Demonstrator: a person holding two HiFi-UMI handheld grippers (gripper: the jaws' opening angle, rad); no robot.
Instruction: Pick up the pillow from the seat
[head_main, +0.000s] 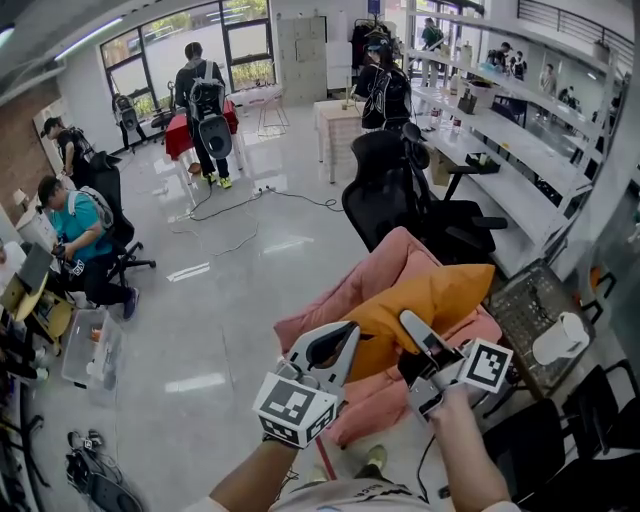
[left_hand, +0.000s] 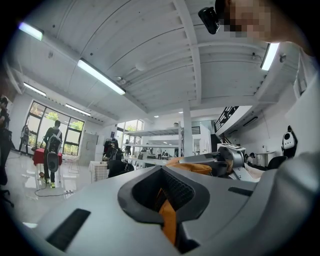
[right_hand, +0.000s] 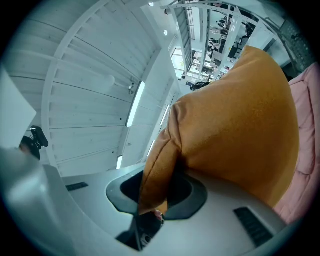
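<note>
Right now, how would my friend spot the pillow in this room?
Find the black office chair. Right in front is a pink heap, and the pillow is over it, held by the left gripper and right gripper. It's the only orange thing there.

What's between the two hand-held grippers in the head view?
The orange pillow spans the gap; the left hand-held gripper and right hand-held gripper each pinch an edge. The head view shows it.

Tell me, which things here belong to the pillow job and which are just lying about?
In the job: orange pillow; left gripper and right gripper, both clamped on it; pink quilt beneath.
Lying about: black office chair; white cup; floor cable.
</note>
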